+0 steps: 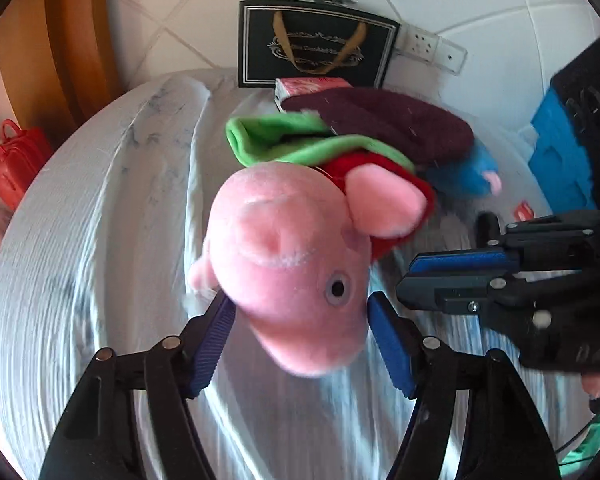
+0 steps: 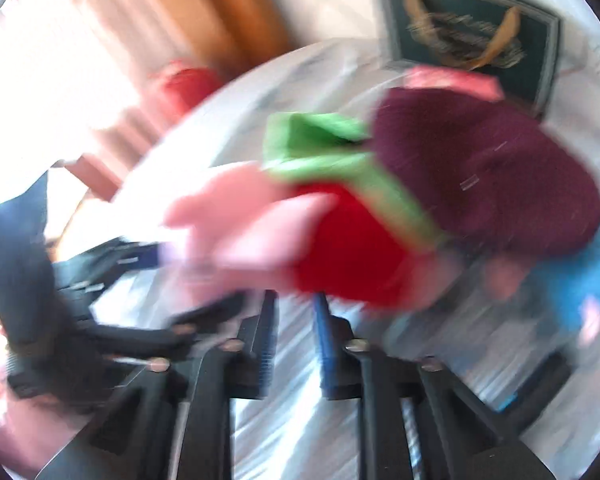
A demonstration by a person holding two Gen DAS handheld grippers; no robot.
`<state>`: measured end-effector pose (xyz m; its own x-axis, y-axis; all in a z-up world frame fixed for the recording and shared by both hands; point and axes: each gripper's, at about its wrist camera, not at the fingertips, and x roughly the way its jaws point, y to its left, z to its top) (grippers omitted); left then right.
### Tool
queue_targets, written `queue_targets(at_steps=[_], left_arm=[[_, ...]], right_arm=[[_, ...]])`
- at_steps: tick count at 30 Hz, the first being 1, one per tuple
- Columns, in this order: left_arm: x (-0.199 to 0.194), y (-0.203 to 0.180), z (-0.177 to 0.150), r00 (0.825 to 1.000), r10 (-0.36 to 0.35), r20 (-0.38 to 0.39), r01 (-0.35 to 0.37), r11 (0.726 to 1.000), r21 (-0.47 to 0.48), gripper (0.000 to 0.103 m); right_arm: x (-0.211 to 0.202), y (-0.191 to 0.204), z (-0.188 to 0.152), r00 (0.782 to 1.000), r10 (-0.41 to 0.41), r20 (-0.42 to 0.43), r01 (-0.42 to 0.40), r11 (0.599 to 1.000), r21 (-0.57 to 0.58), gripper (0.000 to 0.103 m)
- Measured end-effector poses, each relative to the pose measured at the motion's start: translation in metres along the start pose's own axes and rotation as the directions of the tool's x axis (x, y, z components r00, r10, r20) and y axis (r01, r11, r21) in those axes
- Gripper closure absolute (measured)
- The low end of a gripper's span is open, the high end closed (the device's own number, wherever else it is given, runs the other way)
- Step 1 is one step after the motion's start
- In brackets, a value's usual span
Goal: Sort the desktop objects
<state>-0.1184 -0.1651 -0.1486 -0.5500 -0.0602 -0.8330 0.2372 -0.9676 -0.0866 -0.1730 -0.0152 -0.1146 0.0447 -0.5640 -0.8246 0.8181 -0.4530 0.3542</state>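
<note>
Pink plush pig toy [image 1: 296,272] centre frame, clamped between left gripper [image 1: 300,336] pads | right gripper [image 2: 296,344] clenched, empty

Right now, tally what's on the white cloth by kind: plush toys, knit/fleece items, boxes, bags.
Plush toys: 2, the pink pig and the blue toy
Knit/fleece items: 2, the maroon knit and the green fleece
Boxes: 1, the pink box
Bags: 1, the black gift bag
Total: 6

pink plush pig [image 1: 296,280] in red dress, head nearest.
</note>
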Motion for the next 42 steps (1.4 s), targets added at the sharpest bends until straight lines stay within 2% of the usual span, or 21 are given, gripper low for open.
queue_targets(at_steps=[2, 4, 5, 7, 9, 14, 17, 22, 24, 26, 28, 30, 31, 36, 40, 42], left_arm=[[-0.005, -0.005, -0.012, 0.997, 0.074, -0.013, -0.074, 0.997, 0.016, 0.035], [-0.008, -0.002, -0.022, 0.995, 0.091, -0.044, -0.092, 0.996, -0.012, 0.035], [-0.009, 0.001, -0.027, 0.994, 0.092, -0.058, -0.094, 0.995, -0.038, 0.035], [-0.014, 0.007, -0.035, 0.992, 0.102, -0.067, -0.108, 0.991, -0.082, 0.035], [-0.019, 0.011, -0.043, 0.99, 0.125, -0.068, -0.132, 0.984, -0.118, 0.035], [-0.027, 0.011, -0.042, 0.994, 0.106, -0.037, -0.111, 0.976, -0.187, 0.035], [-0.024, 0.006, -0.033, 0.994, 0.103, -0.024, -0.106, 0.972, -0.208, 0.03], [0.005, 0.001, -0.01, 0.992, 0.12, -0.044, -0.126, 0.97, -0.206, 0.027], [0.025, 0.003, -0.003, 0.987, 0.143, -0.069, -0.155, 0.967, -0.204, 0.025], [0.051, 0.005, -0.001, 0.978, 0.176, -0.115, -0.195, 0.963, -0.188, 0.014], [0.073, 0.009, -0.002, 0.975, 0.156, -0.156, -0.182, 0.967, -0.177, 0.013], [0.089, 0.014, -0.004, 0.968, 0.169, -0.184, -0.197, 0.969, -0.147, 0.012], [0.087, 0.017, -0.004, 0.975, 0.164, -0.153, -0.186, 0.972, -0.146, 0.012], [0.073, 0.035, -0.002, 0.974, 0.207, -0.091, -0.216, 0.971, -0.102, 0.014], [0.077, 0.05, -0.004, 0.985, 0.153, -0.079, -0.163, 0.975, -0.151, 0.014], [0.081, 0.049, -0.008, 0.983, 0.175, -0.047, -0.18, 0.972, -0.149, 0.011]], right_arm=[[-0.008, 0.018, -0.017, 0.998, -0.058, -0.005, 0.058, 0.998, -0.013, 0.084], [-0.02, 0.021, -0.033, 0.998, -0.067, 0.009, 0.067, 0.998, 0.015, 0.083], [-0.028, 0.019, -0.04, 0.996, -0.082, 0.022, 0.082, 0.996, 0.034, 0.078], [-0.035, 0.015, -0.044, 0.992, -0.125, 0.034, 0.123, 0.991, 0.057, 0.061], [-0.041, 0.002, -0.041, 0.987, -0.153, 0.049, 0.149, 0.986, 0.077, 0.022], [-0.051, -0.009, -0.038, 0.978, -0.197, 0.071, 0.189, 0.977, 0.102, 0.0], [-0.056, -0.015, -0.044, 0.975, -0.211, 0.073, 0.202, 0.972, 0.118, 0.0], [-0.054, -0.036, -0.042, 0.974, -0.221, 0.058, 0.209, 0.964, 0.162, 0.0], [-0.049, -0.045, -0.036, 0.974, -0.218, 0.059, 0.205, 0.963, 0.175, 0.0], [-0.042, -0.052, -0.028, 0.975, -0.215, 0.055, 0.203, 0.963, 0.178, 0.0], [-0.033, -0.056, -0.019, 0.975, -0.216, 0.046, 0.205, 0.964, 0.171, 0.0], [-0.02, -0.058, -0.006, 0.976, -0.214, 0.03, 0.208, 0.967, 0.149, 0.0], [-0.015, -0.058, 0.0, 0.977, -0.212, 0.026, 0.207, 0.969, 0.134, 0.0], [0.019, -0.053, 0.038, 0.984, -0.175, 0.023, 0.174, 0.983, 0.055, 0.0], [0.047, -0.05, 0.067, 0.991, -0.121, 0.05, 0.121, 0.993, 0.016, 0.0], [0.08, -0.053, 0.072, 0.996, -0.076, -0.048, 0.077, 0.997, 0.019, 0.0]])
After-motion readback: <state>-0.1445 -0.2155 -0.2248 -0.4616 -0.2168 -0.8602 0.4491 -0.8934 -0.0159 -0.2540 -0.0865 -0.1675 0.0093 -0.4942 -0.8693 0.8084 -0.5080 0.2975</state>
